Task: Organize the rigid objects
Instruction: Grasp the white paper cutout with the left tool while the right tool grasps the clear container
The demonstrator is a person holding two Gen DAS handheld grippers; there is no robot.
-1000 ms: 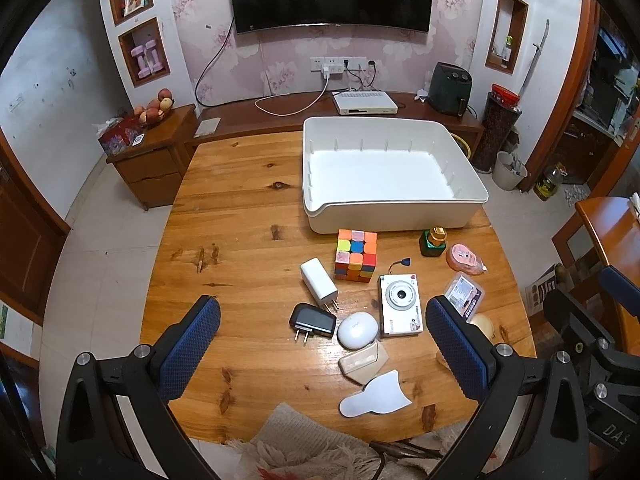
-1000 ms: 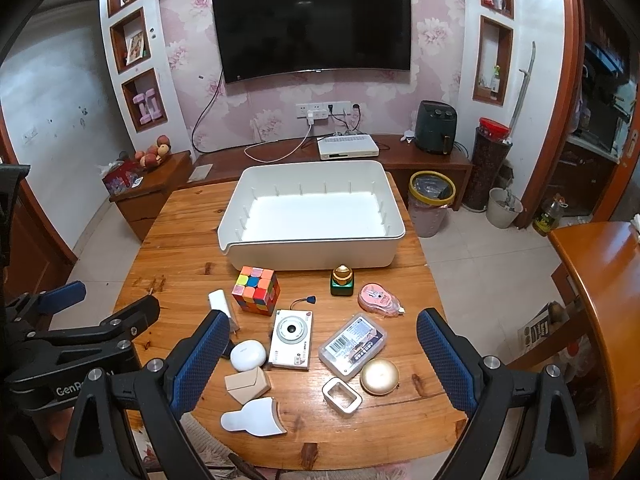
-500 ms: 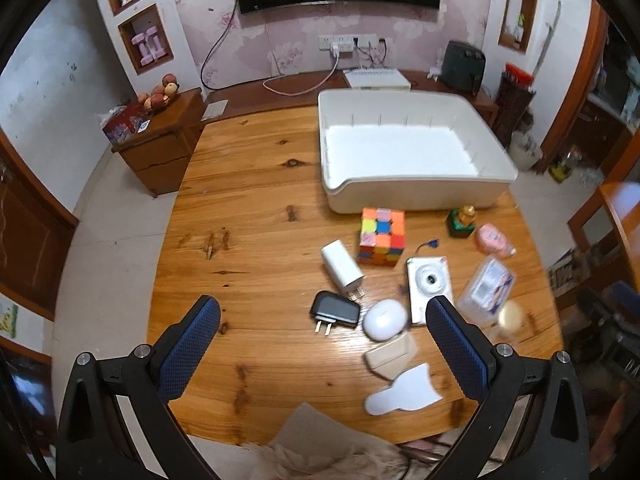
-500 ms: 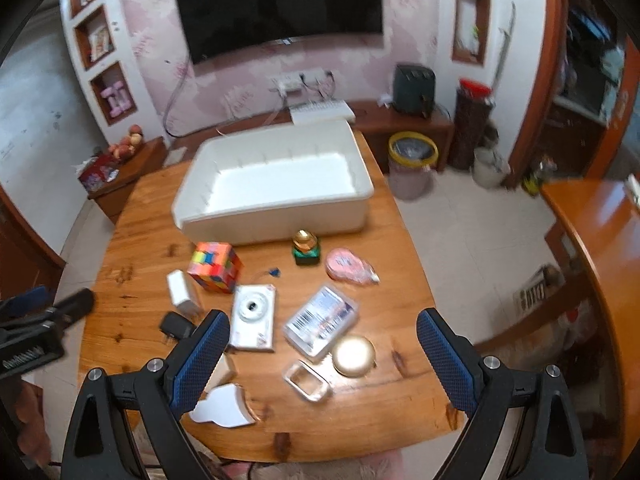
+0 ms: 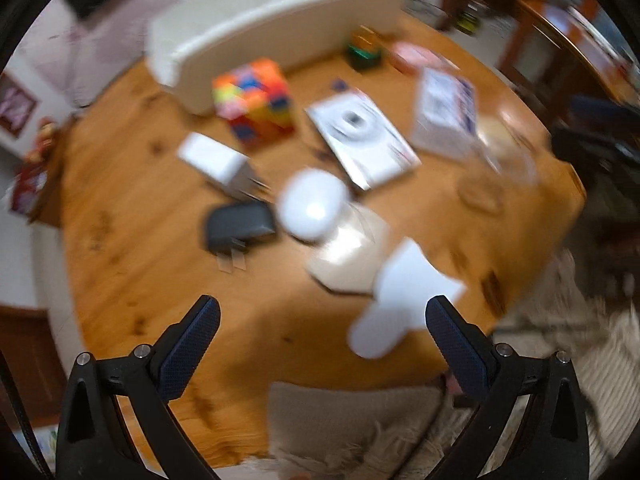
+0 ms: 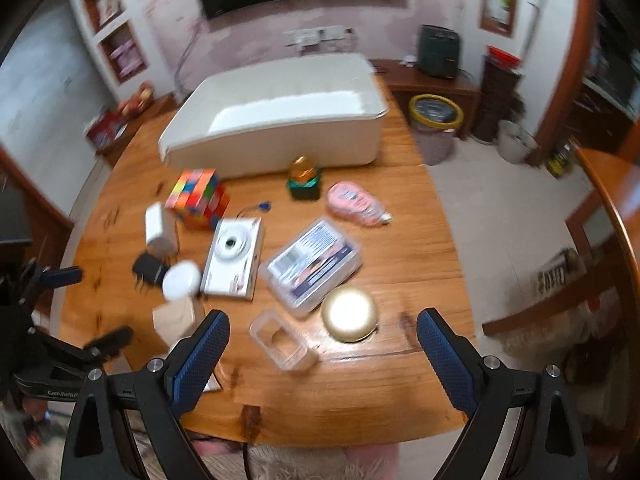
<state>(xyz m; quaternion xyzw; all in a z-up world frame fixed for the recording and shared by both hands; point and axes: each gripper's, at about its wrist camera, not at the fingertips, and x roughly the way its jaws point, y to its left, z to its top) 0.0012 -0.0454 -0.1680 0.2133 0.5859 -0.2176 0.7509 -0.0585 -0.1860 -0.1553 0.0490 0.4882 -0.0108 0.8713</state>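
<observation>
Small objects lie on the wooden table point(image 6: 400, 248) before a white bin point(image 6: 280, 120): a colour cube point(image 6: 198, 196), white camera point(image 6: 234, 256), clear card case point(image 6: 314, 266), gold round tin point(image 6: 350, 314), small clear box point(image 6: 282, 340), pink item point(image 6: 354, 204), green-gold bottle point(image 6: 304, 180), white charger point(image 6: 160, 228), black charger point(image 6: 148, 270) and white oval case point(image 6: 182, 280). My right gripper point(image 6: 322, 344) is open, low over the tin and clear box. My left gripper point(image 5: 322, 330) is open above the near edge, short of a beige box point(image 5: 348, 256) and white scoop-shaped piece point(image 5: 400, 296).
The left wrist view is blurred; it shows the bin point(image 5: 272, 24), cube point(image 5: 254, 96), camera point(image 5: 360, 136) and black charger point(image 5: 240, 226). A fluffy rug point(image 5: 352, 428) lies by the table's near edge. A bin with a yellow rim point(image 6: 436, 120) and side cabinet stand beyond the table.
Both grippers have dropped and moved in closer to the table objects. The left view has tilted right and gone blurred. No object has moved.
</observation>
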